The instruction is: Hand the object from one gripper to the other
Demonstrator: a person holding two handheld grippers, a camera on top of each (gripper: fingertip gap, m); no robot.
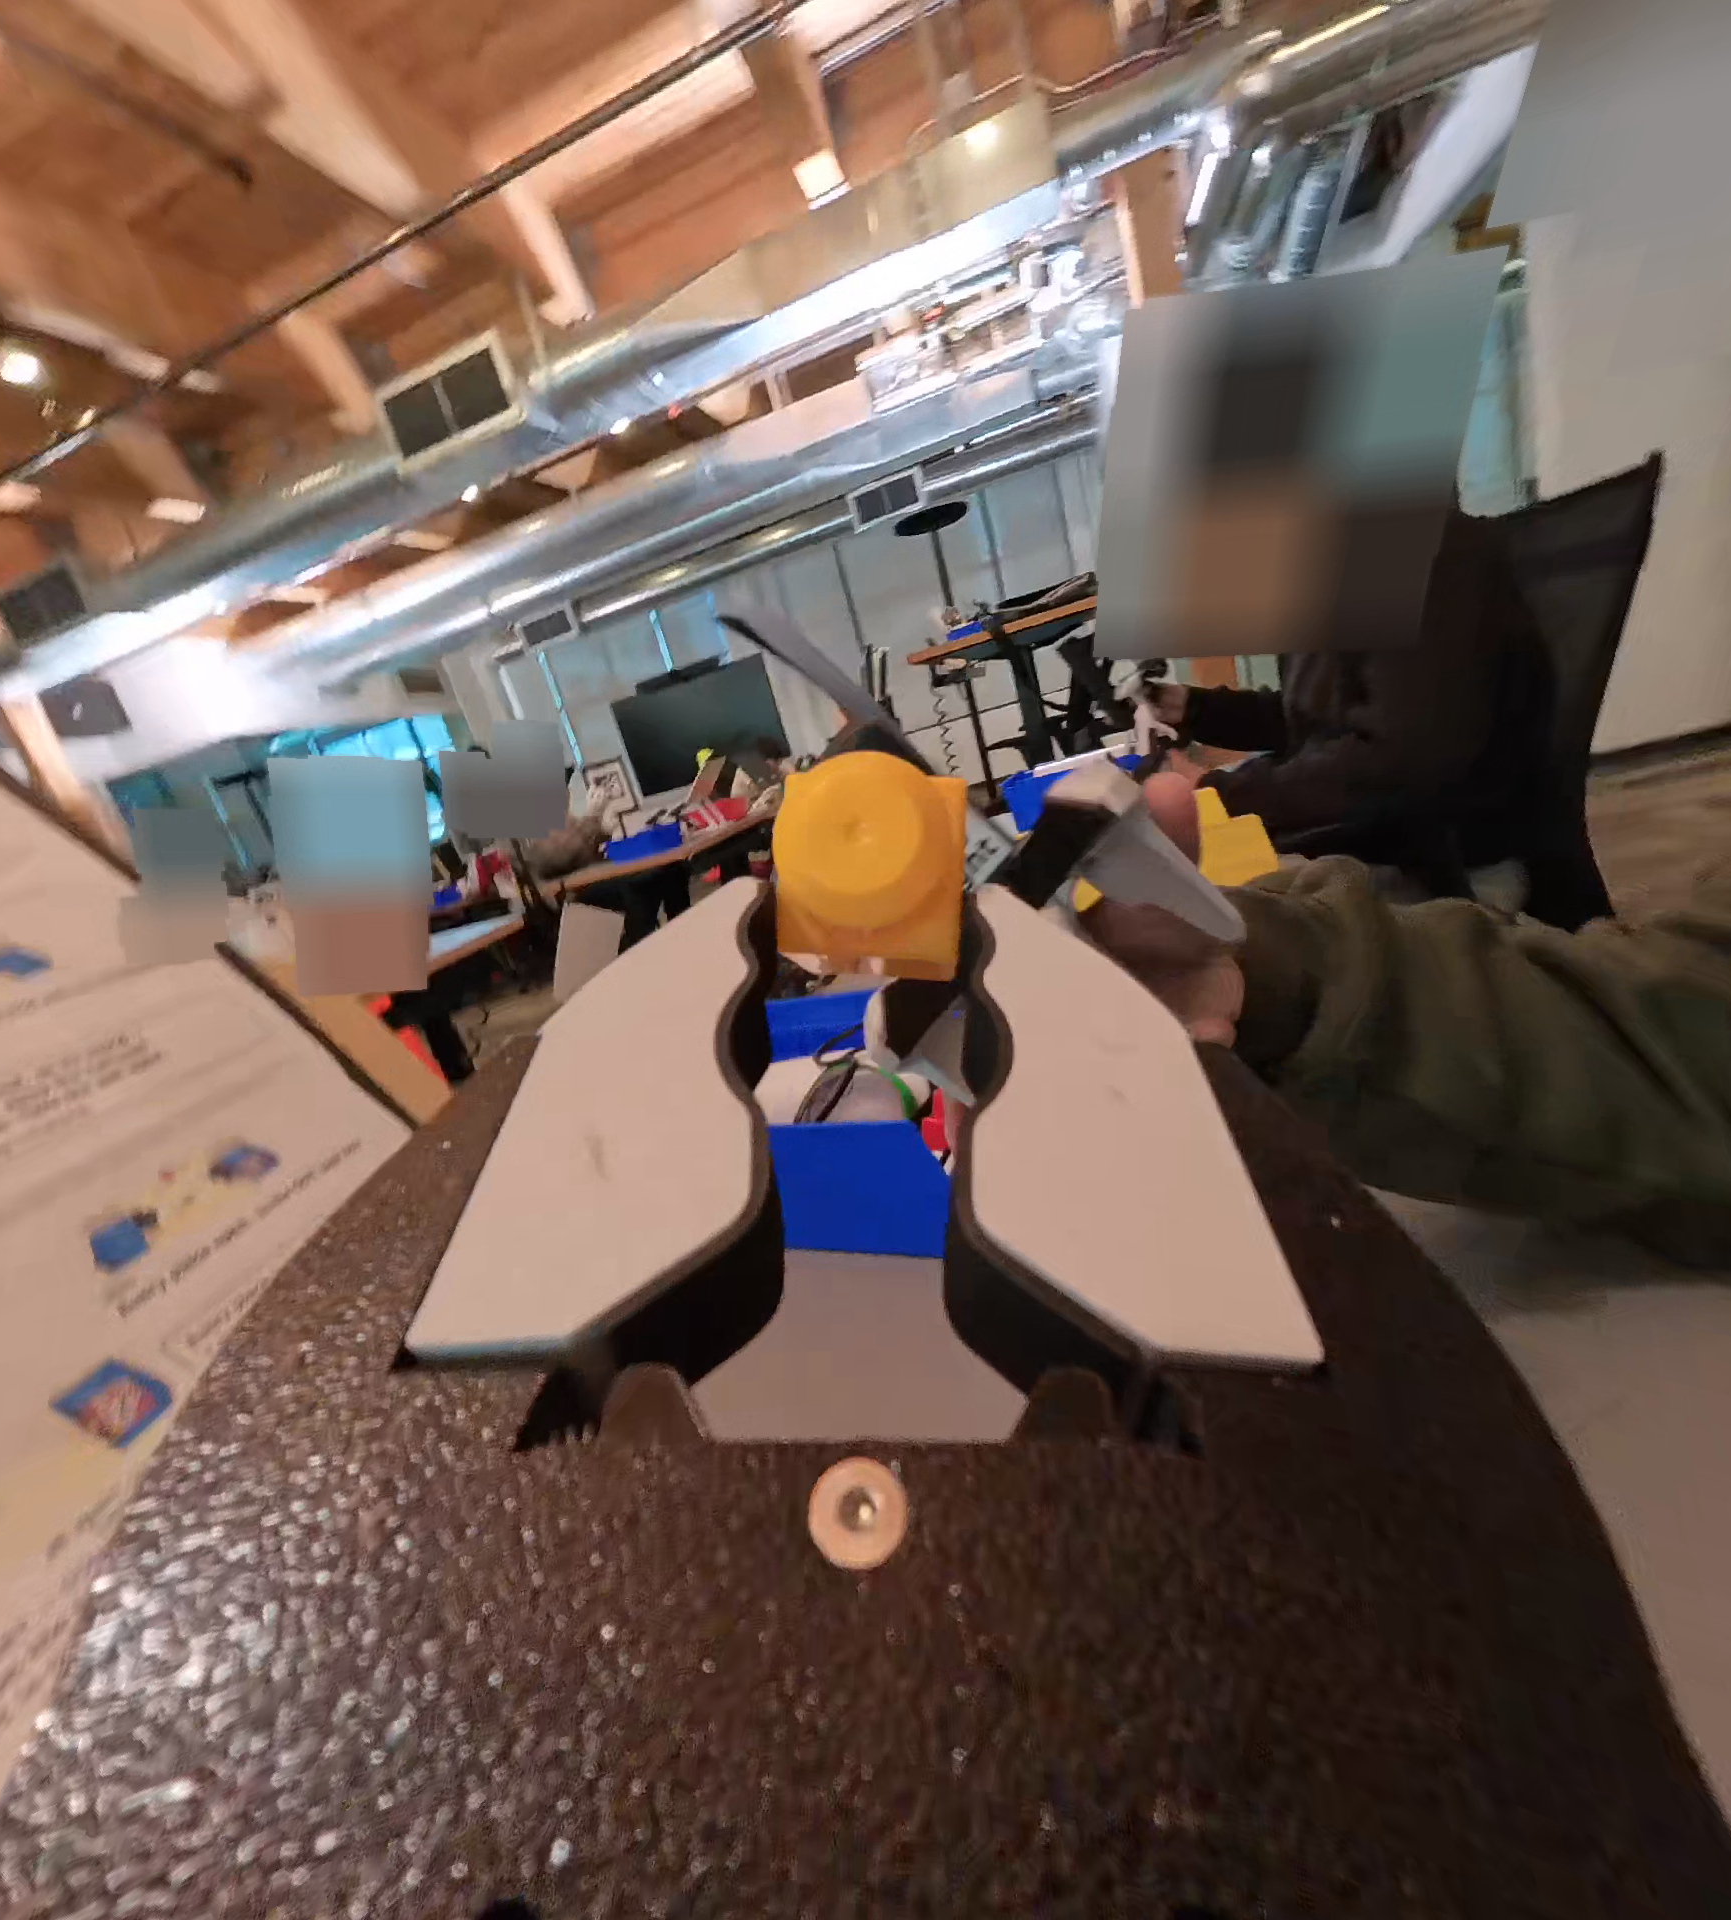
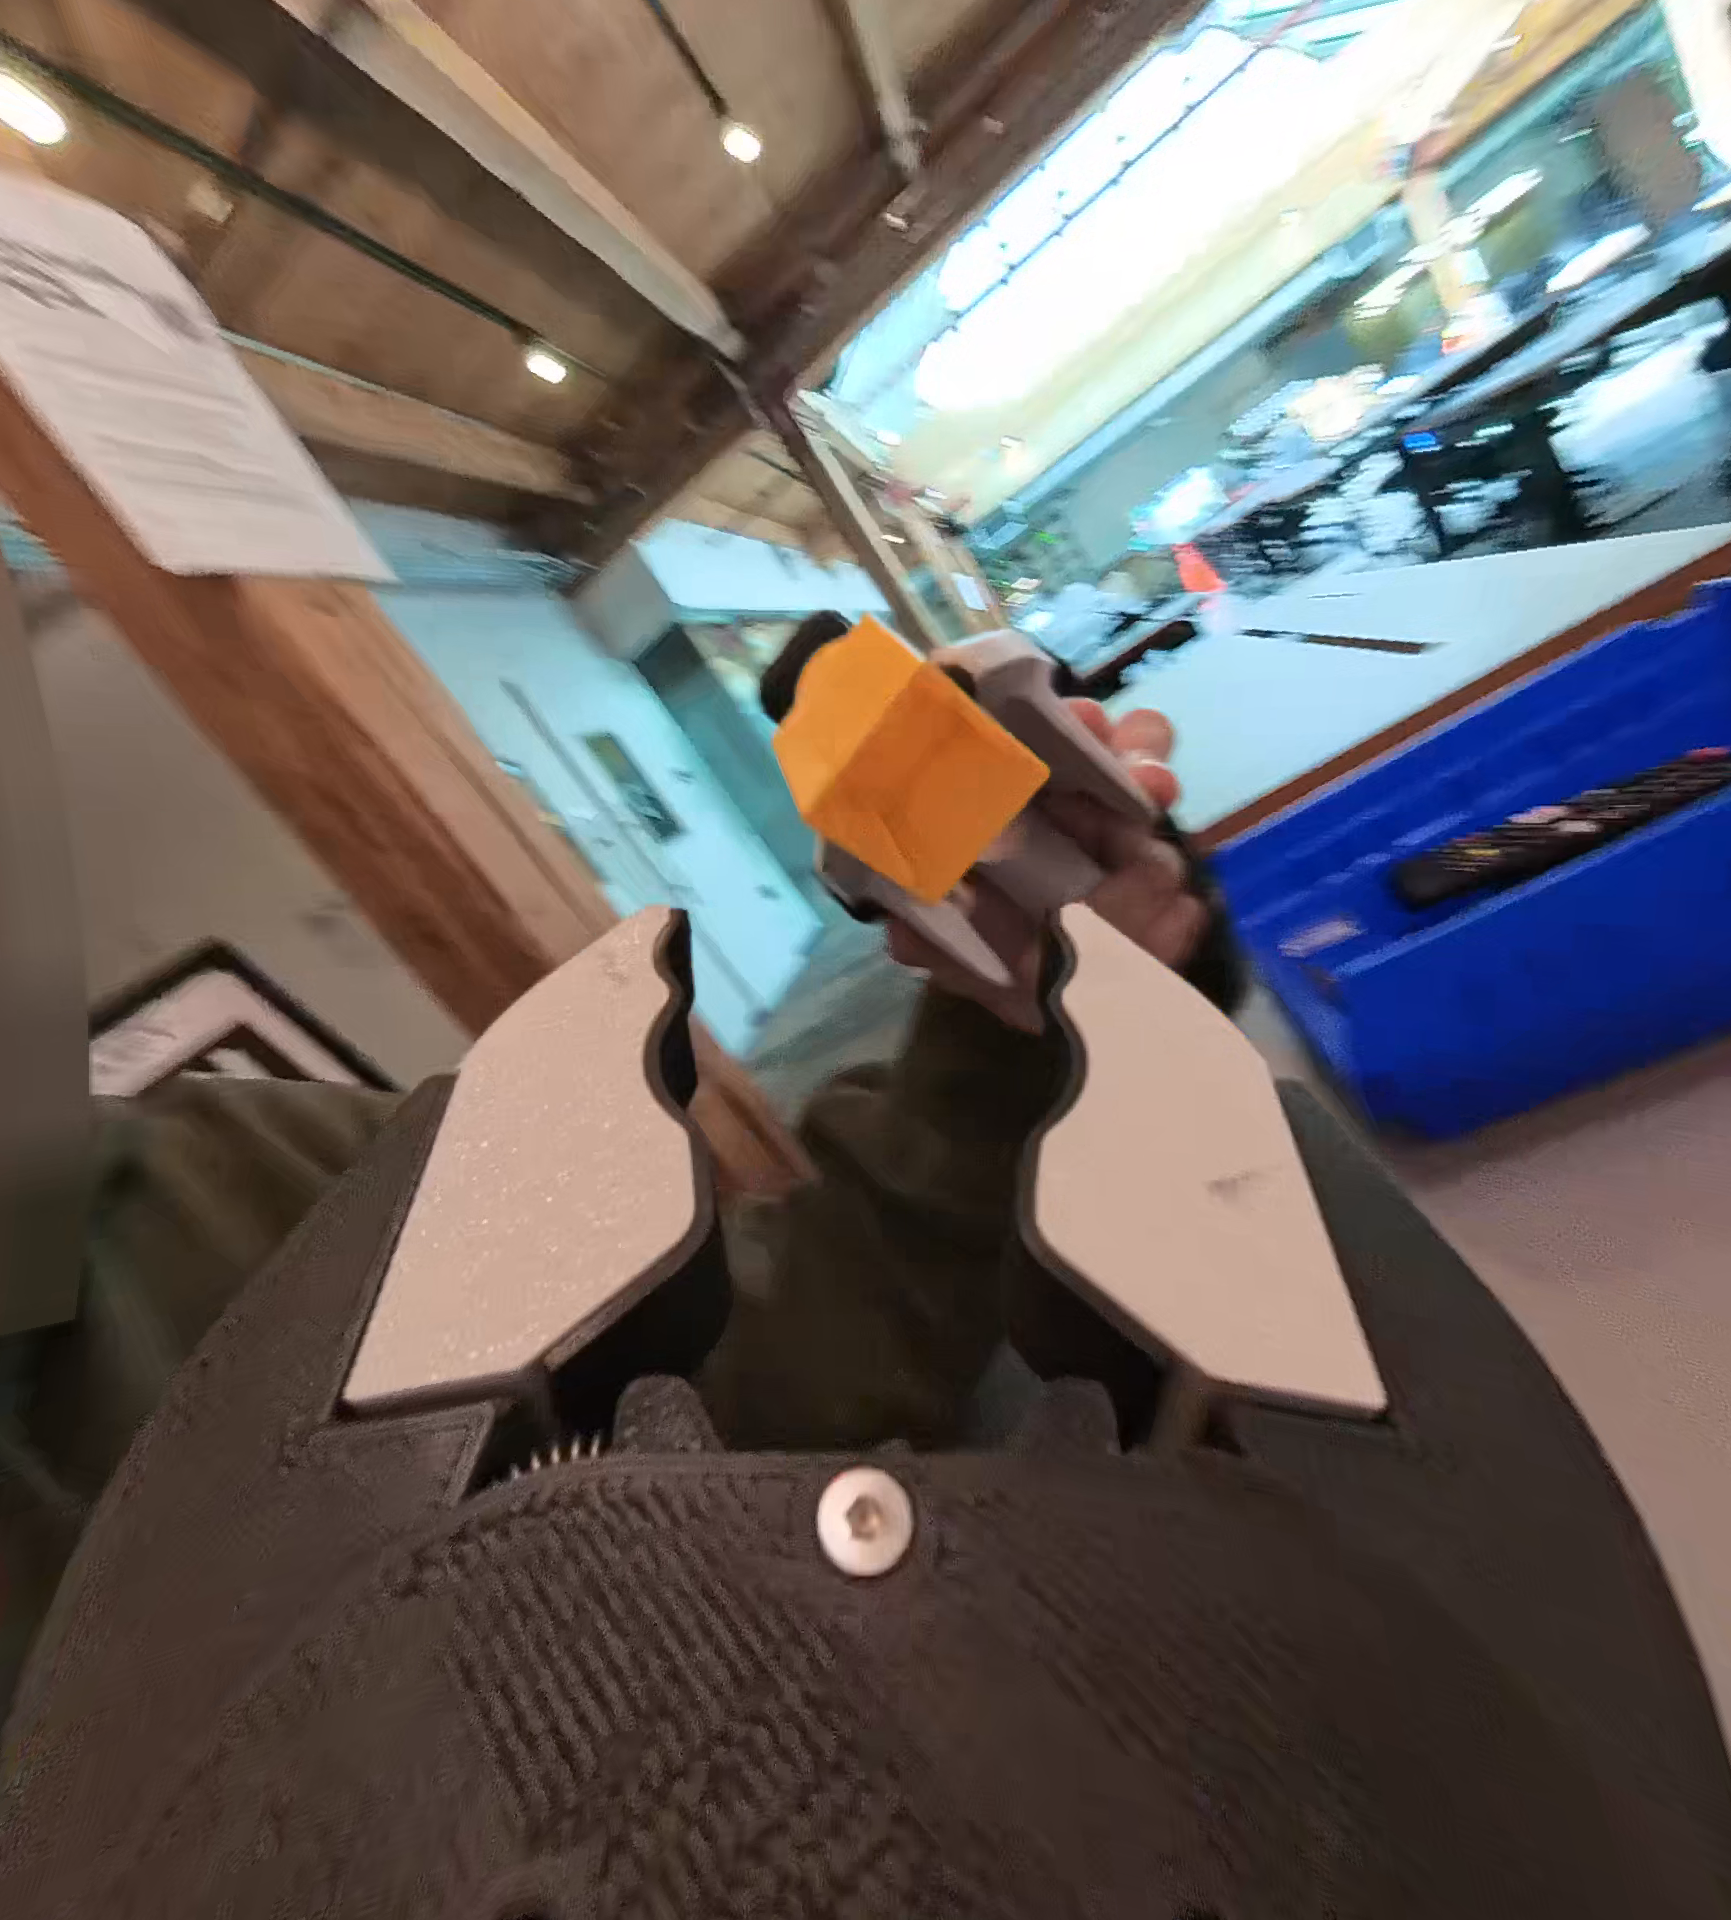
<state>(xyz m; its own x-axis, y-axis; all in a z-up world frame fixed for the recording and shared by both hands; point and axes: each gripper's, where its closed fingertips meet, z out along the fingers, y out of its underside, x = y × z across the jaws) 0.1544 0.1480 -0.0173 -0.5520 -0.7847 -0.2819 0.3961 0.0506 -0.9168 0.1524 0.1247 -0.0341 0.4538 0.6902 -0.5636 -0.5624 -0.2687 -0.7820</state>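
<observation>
An orange block with a round knob [image 1: 866,873] sits between the tips of my left gripper [image 1: 866,920], which is shut on it and holds it up in the air. In the right wrist view the same orange block [image 2: 908,774] shows in the far left gripper [image 2: 1037,831], held by a hand. My right gripper [image 2: 866,935] is open and empty, its tips just short of the block and below it. In the left wrist view the right gripper [image 1: 1131,862] shows behind the block, held by a hand in a green sleeve [image 1: 1515,1049].
A blue bin [image 1: 856,1184] with small items lies below my left fingers. A larger blue bin [image 2: 1567,935] holding a black remote [image 2: 1567,821] stands on the table at right. A printed sheet [image 1: 61,1143] lies at left. A seated person [image 1: 1380,748] is behind. My left and right fingertips are right by each other.
</observation>
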